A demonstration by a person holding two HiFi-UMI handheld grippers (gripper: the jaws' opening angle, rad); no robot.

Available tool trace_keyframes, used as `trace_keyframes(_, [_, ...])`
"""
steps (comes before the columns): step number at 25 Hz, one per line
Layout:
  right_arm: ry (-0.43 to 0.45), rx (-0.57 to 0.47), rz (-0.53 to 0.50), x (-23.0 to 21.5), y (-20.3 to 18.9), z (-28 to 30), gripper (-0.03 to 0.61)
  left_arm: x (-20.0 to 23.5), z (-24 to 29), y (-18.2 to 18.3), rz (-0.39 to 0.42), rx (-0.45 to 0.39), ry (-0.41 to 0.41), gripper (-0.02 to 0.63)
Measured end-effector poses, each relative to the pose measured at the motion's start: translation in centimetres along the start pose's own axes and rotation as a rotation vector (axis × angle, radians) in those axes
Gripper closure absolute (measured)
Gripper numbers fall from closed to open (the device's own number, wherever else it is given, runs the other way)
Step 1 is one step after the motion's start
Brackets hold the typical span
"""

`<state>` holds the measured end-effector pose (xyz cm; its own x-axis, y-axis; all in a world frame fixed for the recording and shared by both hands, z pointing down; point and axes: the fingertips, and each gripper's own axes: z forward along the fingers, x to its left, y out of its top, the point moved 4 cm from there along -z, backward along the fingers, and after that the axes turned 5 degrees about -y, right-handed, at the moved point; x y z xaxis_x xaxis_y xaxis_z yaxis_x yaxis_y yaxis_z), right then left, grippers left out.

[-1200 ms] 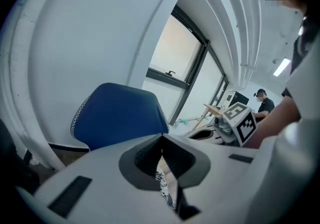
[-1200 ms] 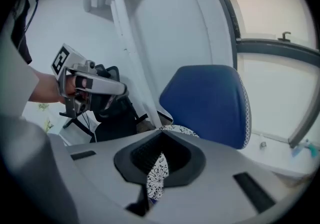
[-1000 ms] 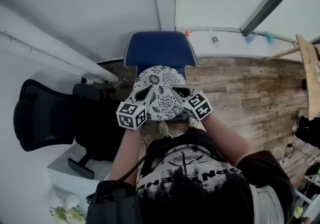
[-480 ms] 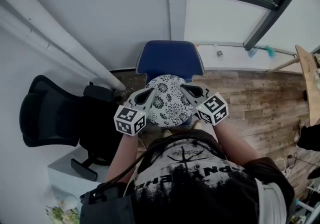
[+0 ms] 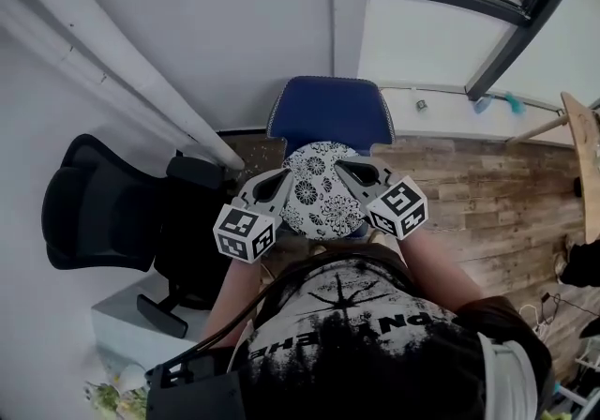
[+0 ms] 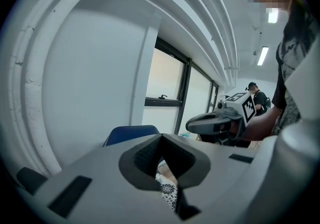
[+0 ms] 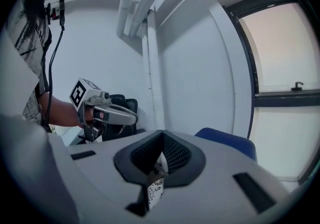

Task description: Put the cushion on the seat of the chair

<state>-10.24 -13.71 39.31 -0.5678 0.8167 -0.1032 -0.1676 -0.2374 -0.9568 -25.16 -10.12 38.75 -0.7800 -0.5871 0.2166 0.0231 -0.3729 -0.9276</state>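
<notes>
A round white cushion (image 5: 323,191) with a black flower print hangs between my two grippers, above the front of the blue chair (image 5: 330,113). My left gripper (image 5: 284,180) is shut on the cushion's left edge, my right gripper (image 5: 344,168) on its right edge. In the left gripper view the jaws (image 6: 161,160) are closed with patterned fabric (image 6: 168,191) below them and the chair's back (image 6: 131,134) behind. In the right gripper view the closed jaws (image 7: 161,162) pinch a fold of the cushion (image 7: 154,190), and the chair (image 7: 227,140) stands at the right. The seat is mostly hidden under the cushion.
A black office chair (image 5: 94,217) stands close on the left, under a slanting white pipe (image 5: 112,71). A white wall and window lie behind the blue chair. The wooden floor (image 5: 487,193) stretches to the right, up to a wooden tabletop edge (image 5: 586,156). A white box (image 5: 127,324) sits low left.
Both grippers have risen with the cushion held between them. The cushion now looks smaller against the blue chair's seat.
</notes>
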Motion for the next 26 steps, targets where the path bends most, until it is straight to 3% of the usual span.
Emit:
trace_keyframes(14, [0.006,-0.006,-0.068,0.7,0.9,1.9,0.560,1.2,-1.0,-0.5,0.002,-0.028,0.038,0.598])
trace_keyframes(26, [0.012,0.000,-0.052,1.1,0.7,2.7,0.560,2.1,-1.1,-0.7,0.004,-0.033,0.044,0.598])
